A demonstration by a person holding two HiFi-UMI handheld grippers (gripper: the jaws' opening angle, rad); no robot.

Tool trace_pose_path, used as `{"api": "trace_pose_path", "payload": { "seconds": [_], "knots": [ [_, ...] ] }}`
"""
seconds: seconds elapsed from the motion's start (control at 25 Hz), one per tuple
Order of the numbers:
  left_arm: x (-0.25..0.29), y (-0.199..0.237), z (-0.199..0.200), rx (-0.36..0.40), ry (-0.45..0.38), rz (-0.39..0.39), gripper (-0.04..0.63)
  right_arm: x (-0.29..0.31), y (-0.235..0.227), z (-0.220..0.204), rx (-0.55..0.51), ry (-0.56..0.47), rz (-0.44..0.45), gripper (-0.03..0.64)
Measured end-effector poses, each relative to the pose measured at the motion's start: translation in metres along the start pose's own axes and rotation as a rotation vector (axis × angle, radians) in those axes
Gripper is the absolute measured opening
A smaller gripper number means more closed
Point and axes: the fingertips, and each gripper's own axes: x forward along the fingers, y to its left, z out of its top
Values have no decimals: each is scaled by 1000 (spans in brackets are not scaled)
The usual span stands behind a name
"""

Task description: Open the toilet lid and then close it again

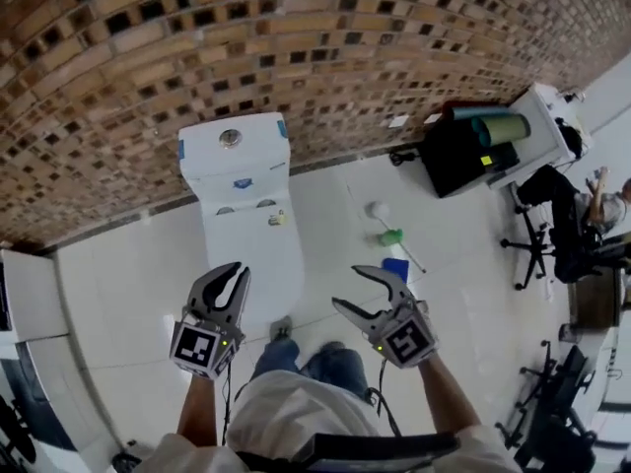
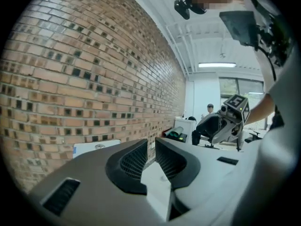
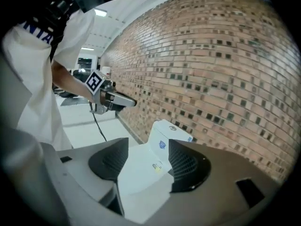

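A: What encloses the room?
B: A brick wall (image 1: 296,37) dotted with dark gaps, above a pale glossy floor (image 1: 118,284).
A: Any furniture?
B: A white cabinet (image 1: 540,106) stands at the wall's far end, with a black office chair (image 1: 552,220) near it.
A: And light?
B: A ceiling strip lamp (image 2: 217,65) glows above a window (image 2: 244,86).
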Motion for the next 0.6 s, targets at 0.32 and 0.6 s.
{"api": "trace_pose_path", "payload": {
  "seconds": [0.32,0.6],
  "knots": [
    [-31,2,-42,-121,12,427,44,66,9,-57,-317,1,496,268],
    [-49,-49,-107,-251,14,721,44,90,39,-140,-502,-31,796,268]
  ]
}}
